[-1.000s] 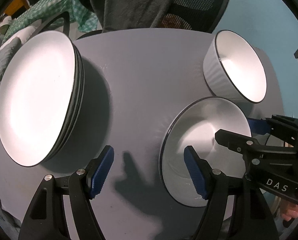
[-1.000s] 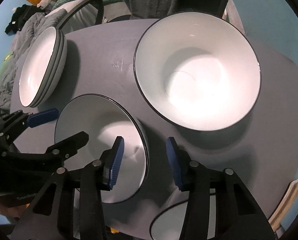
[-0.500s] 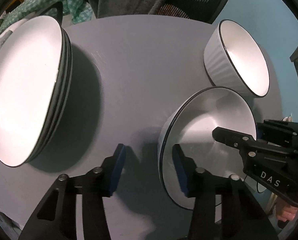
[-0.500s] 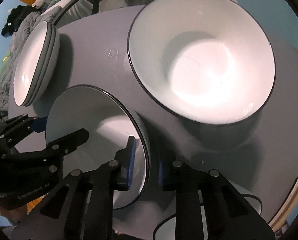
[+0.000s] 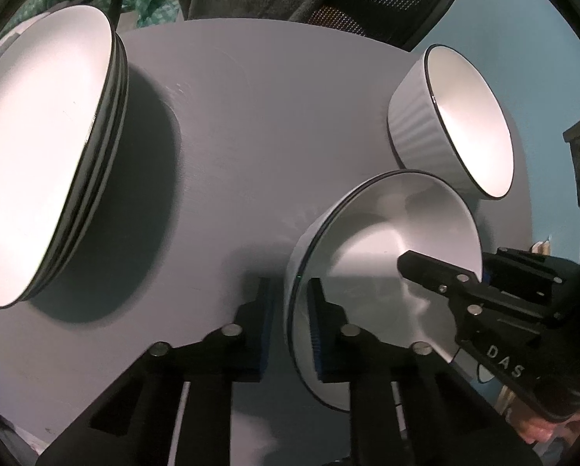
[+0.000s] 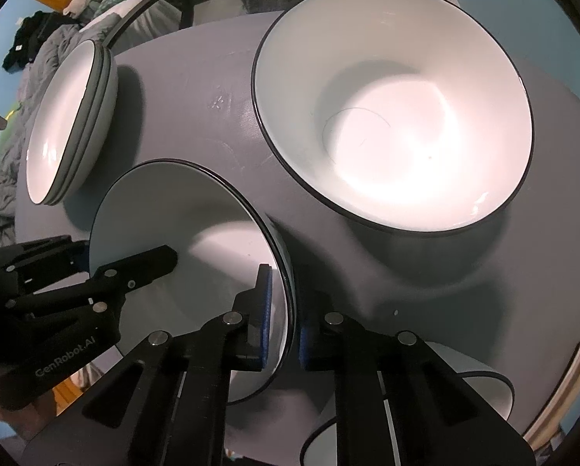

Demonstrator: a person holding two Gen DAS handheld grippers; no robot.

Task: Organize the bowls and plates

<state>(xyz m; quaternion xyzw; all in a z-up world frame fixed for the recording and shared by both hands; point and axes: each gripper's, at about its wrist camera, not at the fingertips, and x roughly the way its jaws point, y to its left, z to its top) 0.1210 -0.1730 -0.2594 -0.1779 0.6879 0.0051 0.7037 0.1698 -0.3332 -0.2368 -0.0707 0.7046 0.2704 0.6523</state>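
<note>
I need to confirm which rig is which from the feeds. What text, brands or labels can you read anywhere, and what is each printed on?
"DAS": white letters on the black body of the right gripper, seen in the left wrist view; the word runs on out of sight.
"GenRobot.AI": pale letters on the black body of the left gripper, seen in the right wrist view.
No readable text on the white black-rimmed bowls, the stacked white plates or the round grey table.

White, black-rimmed bowls [image 5: 391, 248] — grey table [image 5: 251, 124]
</note>
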